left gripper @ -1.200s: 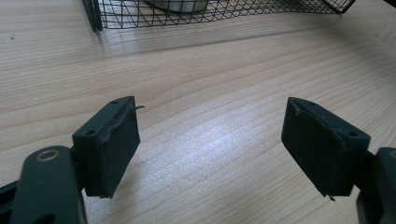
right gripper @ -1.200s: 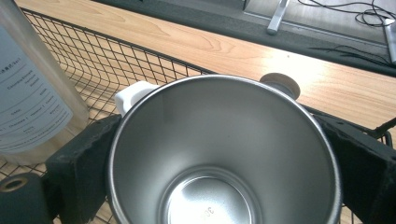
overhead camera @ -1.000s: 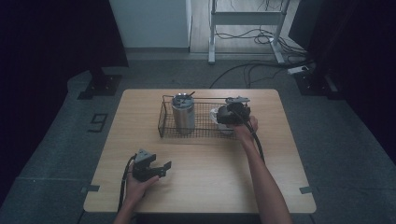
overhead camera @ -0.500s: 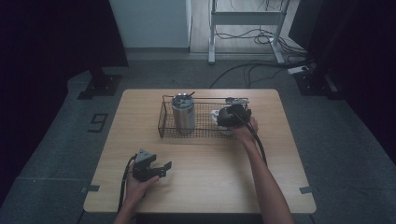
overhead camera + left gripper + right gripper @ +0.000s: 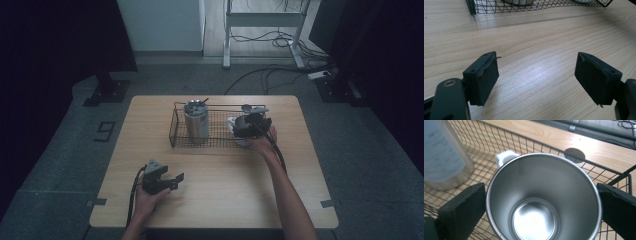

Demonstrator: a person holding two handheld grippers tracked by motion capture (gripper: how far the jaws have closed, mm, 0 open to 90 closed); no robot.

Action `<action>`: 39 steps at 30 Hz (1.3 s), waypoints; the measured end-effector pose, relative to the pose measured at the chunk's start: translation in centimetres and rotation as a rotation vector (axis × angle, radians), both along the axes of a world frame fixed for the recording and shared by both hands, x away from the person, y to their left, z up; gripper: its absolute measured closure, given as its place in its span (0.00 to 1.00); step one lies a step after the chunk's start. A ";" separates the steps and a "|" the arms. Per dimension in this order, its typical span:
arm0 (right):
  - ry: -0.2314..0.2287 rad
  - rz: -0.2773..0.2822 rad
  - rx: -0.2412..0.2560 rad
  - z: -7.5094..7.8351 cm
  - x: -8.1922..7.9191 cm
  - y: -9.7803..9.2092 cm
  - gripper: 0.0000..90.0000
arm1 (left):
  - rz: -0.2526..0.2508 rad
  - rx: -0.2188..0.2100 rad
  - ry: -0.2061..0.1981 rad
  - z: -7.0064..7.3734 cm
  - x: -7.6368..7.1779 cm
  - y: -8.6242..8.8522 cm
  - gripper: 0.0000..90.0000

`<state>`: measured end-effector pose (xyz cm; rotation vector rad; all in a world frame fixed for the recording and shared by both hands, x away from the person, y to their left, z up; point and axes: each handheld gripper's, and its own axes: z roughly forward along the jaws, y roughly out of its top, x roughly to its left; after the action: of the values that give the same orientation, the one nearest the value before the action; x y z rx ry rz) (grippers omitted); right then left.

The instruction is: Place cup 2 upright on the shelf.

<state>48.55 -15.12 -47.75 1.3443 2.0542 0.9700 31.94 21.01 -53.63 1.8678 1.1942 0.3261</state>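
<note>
Up on the high view, the wire basket (image 5: 220, 127) sits toward the far side of the bench (image 5: 215, 200), with a tall steel tumbler (image 5: 196, 121) standing in its left half and the right tongs (image 5: 248, 126) reaching into its right end, pretty much on top of a steel cup (image 5: 234, 123) there. The left tongs (image 5: 172, 181) just hang out near the front edge, well away from the basket. Over on the left gripper view, those tongs (image 5: 536, 75) are spread wide with nothing but bare wood between them, basket edge (image 5: 524, 7) farther off. Then the right gripper view is the good one: the steel cup (image 5: 541, 202) stands upright in the basket, white handle (image 5: 505, 157) on its far side, and the right tongs (image 5: 541, 207) sit either side of the rim, touching or nearly so. Can't tell if they're actually squeezing yet. My guess is the grab is just getting set up, so lifting the cup out is all still to do.
</note>
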 end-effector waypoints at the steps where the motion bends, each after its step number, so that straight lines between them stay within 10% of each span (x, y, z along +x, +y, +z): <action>1: -0.005 -0.001 0.012 0.0 0.0 -0.1 0.00 | -0.001 0.000 0.001 -0.1 0.0 0.0 0.22; 21: -0.139 0.013 0.085 3.1 -2.9 -1.1 0.00 | -0.004 0.001 -0.014 0.3 -0.2 0.1 0.22; 39: -0.190 0.058 0.179 3.1 -10.4 -3.8 0.05 | 0.001 0.010 -0.026 0.6 -0.6 0.1 0.22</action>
<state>38.17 -18.90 -44.69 1.2317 1.9090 1.2812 31.39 21.10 -53.01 1.8660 1.1778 0.3570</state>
